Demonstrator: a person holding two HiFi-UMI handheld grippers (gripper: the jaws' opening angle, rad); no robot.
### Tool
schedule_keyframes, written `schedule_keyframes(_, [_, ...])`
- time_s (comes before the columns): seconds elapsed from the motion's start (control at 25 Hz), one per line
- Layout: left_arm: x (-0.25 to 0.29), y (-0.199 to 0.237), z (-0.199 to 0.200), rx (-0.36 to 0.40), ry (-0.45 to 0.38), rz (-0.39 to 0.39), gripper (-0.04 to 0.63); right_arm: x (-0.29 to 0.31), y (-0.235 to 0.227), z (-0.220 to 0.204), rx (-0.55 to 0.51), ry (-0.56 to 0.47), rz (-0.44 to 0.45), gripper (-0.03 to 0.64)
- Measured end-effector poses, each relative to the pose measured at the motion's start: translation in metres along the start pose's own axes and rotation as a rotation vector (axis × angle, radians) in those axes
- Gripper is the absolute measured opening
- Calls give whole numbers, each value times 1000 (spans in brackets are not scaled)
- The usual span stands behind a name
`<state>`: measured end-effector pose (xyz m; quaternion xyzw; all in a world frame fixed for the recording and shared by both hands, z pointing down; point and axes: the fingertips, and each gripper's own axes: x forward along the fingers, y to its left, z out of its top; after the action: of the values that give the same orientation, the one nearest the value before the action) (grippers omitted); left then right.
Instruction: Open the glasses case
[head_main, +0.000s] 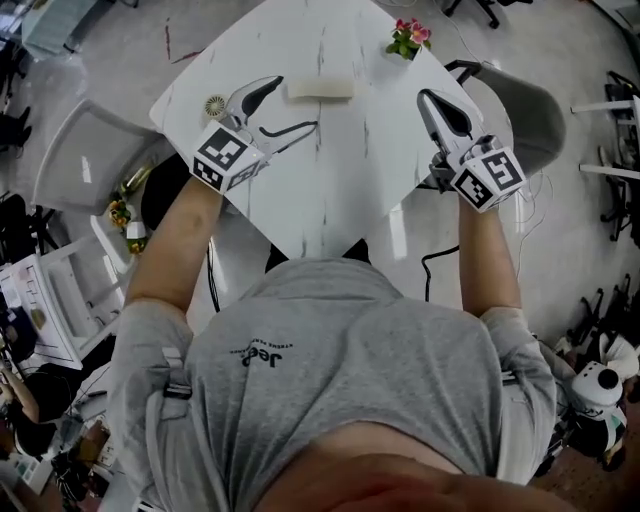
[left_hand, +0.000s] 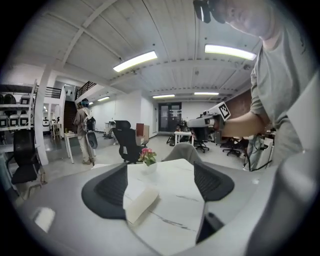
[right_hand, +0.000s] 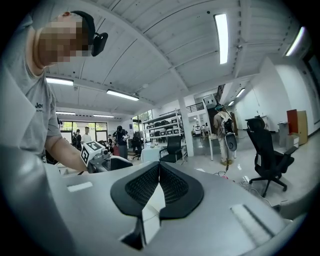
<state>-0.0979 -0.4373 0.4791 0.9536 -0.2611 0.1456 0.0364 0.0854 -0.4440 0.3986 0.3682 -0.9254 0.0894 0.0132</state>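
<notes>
The left gripper (head_main: 297, 103) is held low over the white marbled table (head_main: 330, 190) with its 2 jaws spread wide apart and nothing clamped between them. In the left gripper view (left_hand: 160, 187) we look between the 2 dark ribbed pads straight onto the tabletop. There the glasses case (left_hand: 141, 200), a cream oblong box, lies flat and appears closed. One end of it sits just beside the left-hand pad, and we cannot tell whether they touch. From the head view the glasses case (head_main: 320, 88) rests toward the far side of the table, just past the tip of the left gripper's farther jaw. A small pot of pink flowers (head_main: 408, 38) stands near the far corner, well apart from the case, and shows beyond the case in the left gripper view (left_hand: 147, 157). A small round white object (head_main: 215, 105) lies by the table's left edge, close to the left gripper's body. The right gripper (head_main: 428, 95) hangs over the table's right edge, well apart from the case. In its own view (right_hand: 159, 167) the jaws are together, the pad tips meeting and holding nothing. A grey chair (head_main: 530, 110) stands just beyond it. We see both forearms bare, below a grey T-shirt (head_main: 340, 370).
</notes>
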Motion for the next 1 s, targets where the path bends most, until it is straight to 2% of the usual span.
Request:
schedule_keyframes(0.24, [46,22,-63,42,155,-30,443,27,-30,-36,-2,40,-17,5])
schedule_keyframes(0.44, [79,37,-105,112,275,-66,442,43,-49,-67,25,53,-20,5])
schedule_keyframes(0.6, [95,58,-148,212,421,-81,442,51,-55,-86,44,67,-16,5])
schedule_keyframes(0.68, [100,64,-162,238,467,-102,442,52,-56,-94,47,77,-13,5])
schedule_keyframes(0.8, [106,67,-178,253,507,-136,429,52,-59,-105,56,92,-14,5])
schedule_keyframes(1.0, [111,74,-199,220,563,-167,396,51,-63,-114,67,102,-18,5])
